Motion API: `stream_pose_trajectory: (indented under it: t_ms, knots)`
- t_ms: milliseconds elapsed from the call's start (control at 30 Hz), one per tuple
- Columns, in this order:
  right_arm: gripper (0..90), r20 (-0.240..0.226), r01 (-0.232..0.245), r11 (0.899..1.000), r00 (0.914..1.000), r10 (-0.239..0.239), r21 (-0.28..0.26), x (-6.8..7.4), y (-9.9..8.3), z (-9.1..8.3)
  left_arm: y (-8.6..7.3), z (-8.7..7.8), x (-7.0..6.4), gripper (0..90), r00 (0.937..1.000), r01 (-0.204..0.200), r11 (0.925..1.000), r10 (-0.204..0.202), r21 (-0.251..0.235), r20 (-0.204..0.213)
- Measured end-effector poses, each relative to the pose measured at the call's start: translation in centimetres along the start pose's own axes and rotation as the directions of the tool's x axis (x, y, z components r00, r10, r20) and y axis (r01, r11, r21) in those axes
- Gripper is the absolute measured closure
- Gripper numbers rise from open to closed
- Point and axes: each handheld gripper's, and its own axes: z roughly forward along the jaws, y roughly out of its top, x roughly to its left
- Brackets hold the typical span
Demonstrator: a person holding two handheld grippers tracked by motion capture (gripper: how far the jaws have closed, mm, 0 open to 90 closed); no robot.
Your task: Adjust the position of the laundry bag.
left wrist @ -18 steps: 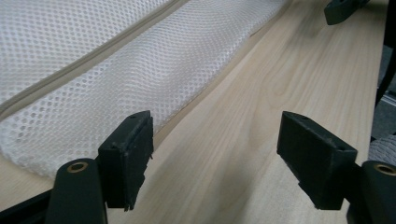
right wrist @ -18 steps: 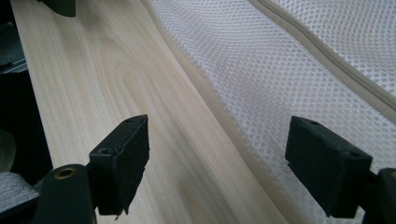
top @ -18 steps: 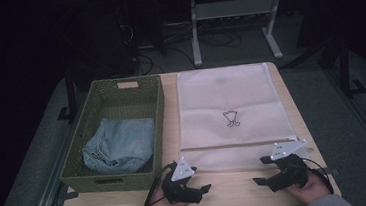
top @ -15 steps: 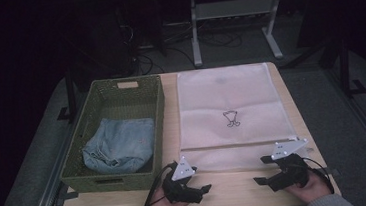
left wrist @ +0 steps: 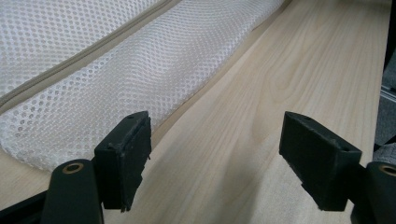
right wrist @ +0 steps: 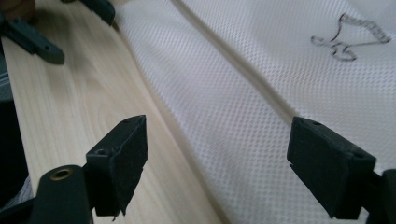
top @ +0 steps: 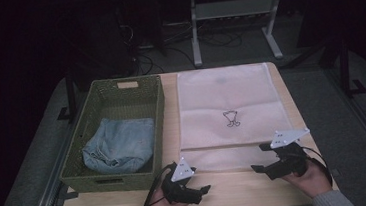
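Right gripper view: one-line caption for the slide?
Open right gripper poised above the near edge of a white mesh laundry bag lying flat on a wooden table.

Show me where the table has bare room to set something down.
Bare wood runs along the near edge of the table, between the left gripper and right gripper, below the mesh bag. Elsewhere the green basket and bag crowd it.

Dark room, grey carpeted floor [top: 35,161], pale wooden table [top: 239,191], white metal stand [top: 231,21] behind, tangled cables [top: 142,61].
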Motion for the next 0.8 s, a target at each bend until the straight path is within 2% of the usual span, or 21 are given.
stream_pose_trajectory:
  t_ms: [233, 267, 533, 667, 733, 800]
  knots:
    - [21.0, 0.013, -0.002, 1.0, 0.9999, 0.002, -0.028, -1.5, 1.6, 0.0, 0.1, 0.3, 0.1, 24.6, 0.9999, -0.007, 0.9999, 0.007, 0.008, 0.008]
    - [21.0, 0.011, -0.01, 1.0, 0.9999, 0.011, -0.026, -1.9, 2.3, 0.4, 0.1, 0.4, 0.1, 24.5, 0.9999, -0.008, 0.9999, 0.008, 0.009, 0.009]
    - [22.4, 0.008, -0.004, 1.0, 1.0, 0.004, 0.001, -2.7, 4.6, 2.7, 0.1, 0.5, -0.1, 24.5, 0.9997, -0.015, 0.9998, 0.015, 0.013, 0.017]
    - [26.8, -0.001, -0.004, 1.0, 1.0, 0.004, 0.015, -3.3, 5.2, 4.2, 0.1, 0.4, -0.1, 24.5, 0.9997, -0.014, 0.9998, 0.014, 0.012, 0.018]
    - [29.5, -0.014, -0.019, 1.0, 0.9997, 0.019, 0.016, -3.6, 5.2, 4.8, 0.1, 0.4, -0.1, 24.5, 0.9998, -0.014, 0.9999, 0.014, 0.01, 0.017]
    - [30.5, -0.003, -0.018, 0.999, 0.9998, 0.018, 0.043, -3.9, 5.1, 5.4, 0.1, 0.4, -0.1, 24.5, 0.9998, -0.013, 0.9999, 0.013, 0.011, 0.017]
